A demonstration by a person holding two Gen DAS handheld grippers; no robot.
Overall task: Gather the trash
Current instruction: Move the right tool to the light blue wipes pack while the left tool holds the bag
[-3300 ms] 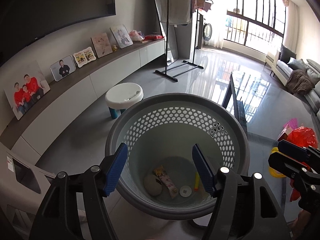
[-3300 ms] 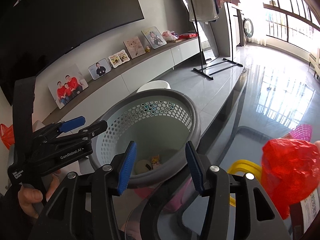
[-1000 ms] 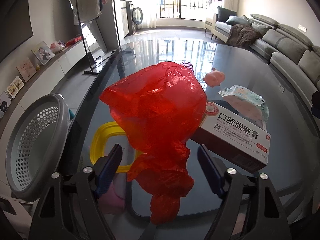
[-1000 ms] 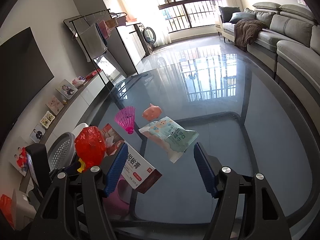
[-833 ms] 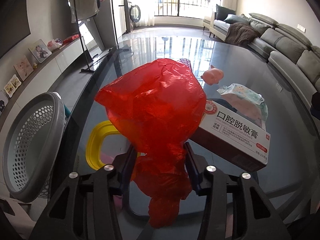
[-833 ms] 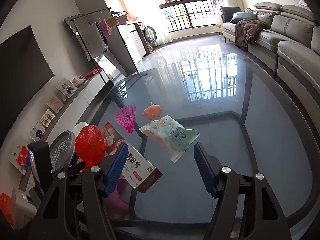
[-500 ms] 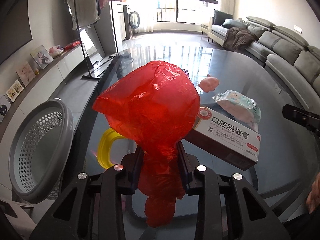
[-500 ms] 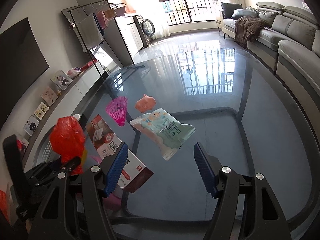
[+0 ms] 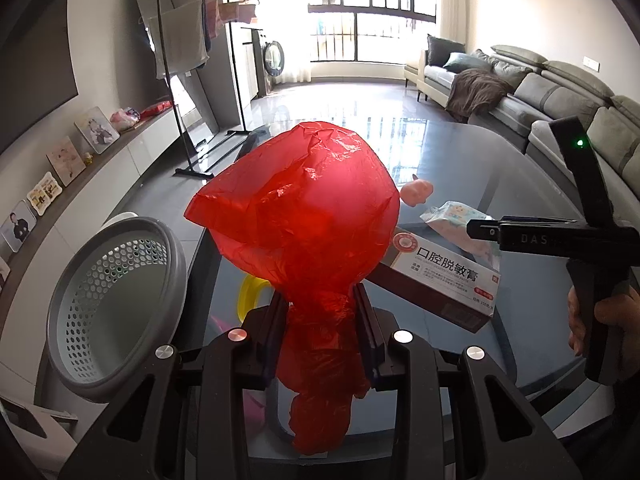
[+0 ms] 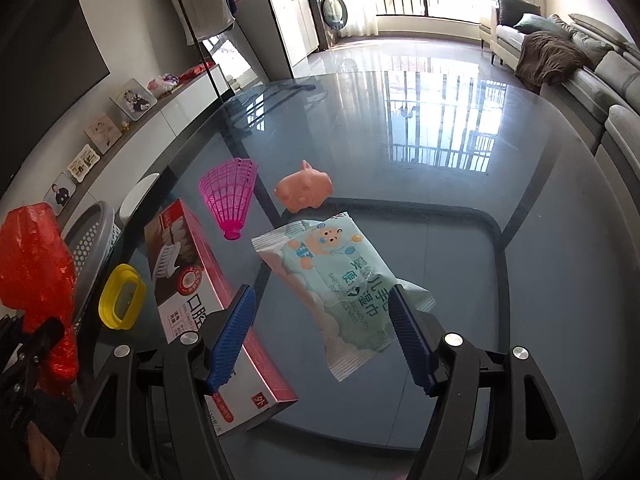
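My left gripper [image 9: 320, 320] is clamped on the red bag [image 9: 304, 216], the basket [image 9: 116, 300] lying to its left; my right gripper [image 10: 320, 336] gapes over the wipes pack [image 10: 332, 276].

Red plastic bag [image 9: 304, 216] hides most of the yellow ring [image 9: 250, 292] and the near left end of the toothpaste box [image 9: 444, 280] in left wrist view; bag contents can't be told. Wet wipes pack [image 9: 456, 224] partly behind the right gripper [image 9: 480, 232]. Basket [image 9: 116, 312] inside not visible. In right wrist view, toothpaste box corner sits behind the blue finger [image 10: 232, 340]; basket mostly behind the bag.
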